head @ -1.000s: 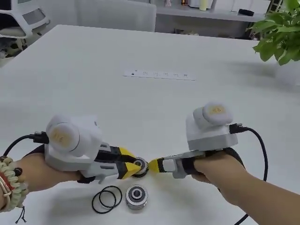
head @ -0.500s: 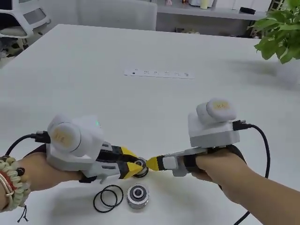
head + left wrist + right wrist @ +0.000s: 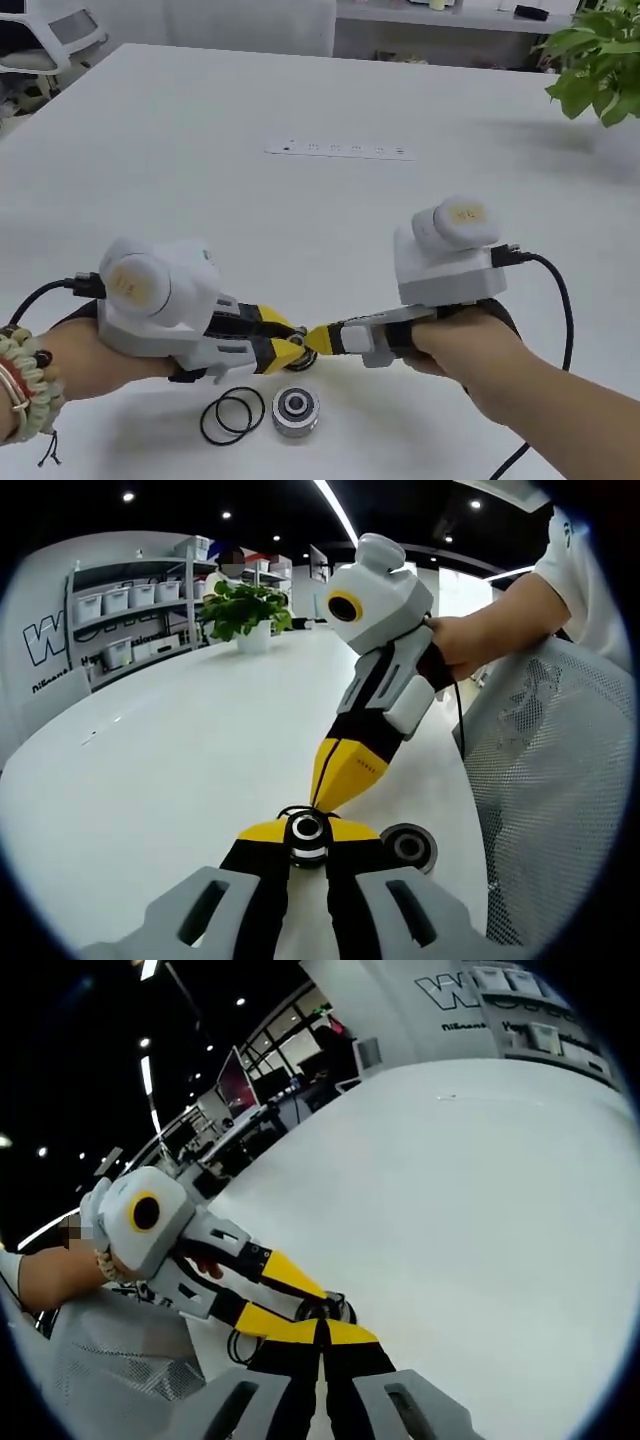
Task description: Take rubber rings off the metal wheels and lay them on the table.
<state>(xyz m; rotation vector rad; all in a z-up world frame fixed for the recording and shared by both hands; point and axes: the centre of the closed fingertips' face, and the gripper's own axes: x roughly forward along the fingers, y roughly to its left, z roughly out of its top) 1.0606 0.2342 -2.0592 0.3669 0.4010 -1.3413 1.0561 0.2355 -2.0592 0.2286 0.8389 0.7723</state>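
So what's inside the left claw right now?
A wheel, clamped in the left claw. The right claw has its tip against it, covering the wheel's far rim.

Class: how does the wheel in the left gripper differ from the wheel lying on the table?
The held wheel is clamped in the left gripper's jaws; the table wheel lies flat and free. The held wheel seems to carry a black ring, where the right gripper pinches; the table wheel looks bare, two rubber rings beside it. Both are small, round, metal.
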